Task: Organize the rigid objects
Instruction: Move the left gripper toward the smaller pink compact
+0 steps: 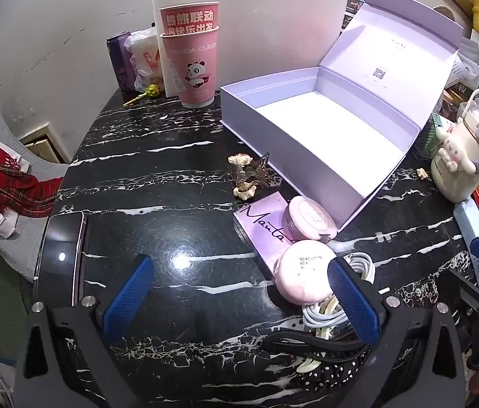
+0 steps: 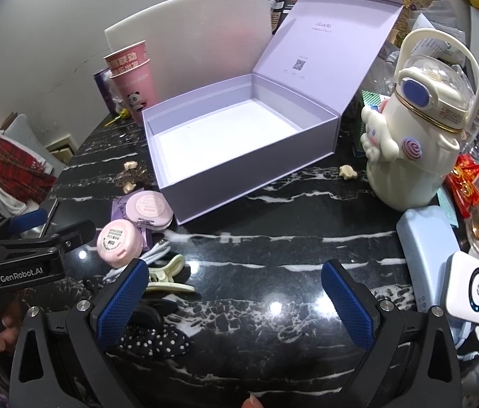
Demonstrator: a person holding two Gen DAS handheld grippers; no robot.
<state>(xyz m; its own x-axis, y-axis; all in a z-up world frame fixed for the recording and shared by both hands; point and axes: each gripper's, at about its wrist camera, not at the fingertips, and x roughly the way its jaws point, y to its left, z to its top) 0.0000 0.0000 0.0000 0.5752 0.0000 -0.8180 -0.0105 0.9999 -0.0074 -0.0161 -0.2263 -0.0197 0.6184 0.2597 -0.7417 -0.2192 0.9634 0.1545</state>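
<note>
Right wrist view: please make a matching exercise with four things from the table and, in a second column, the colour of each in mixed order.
Things:
1. open box
2. stacked paper cups
3. kettle-shaped bottle
4. hair clip

Colours:
A. pink
B. pale yellow
C. lavender
D. cream with a blue button

Pairs: 1-C, 2-A, 3-D, 4-B

Left hand-held gripper (image 1: 239, 292) hangs low, jaws spread wide, nothing held; right hand-held gripper (image 2: 236, 295) alongside, equally wide, empty.
</note>
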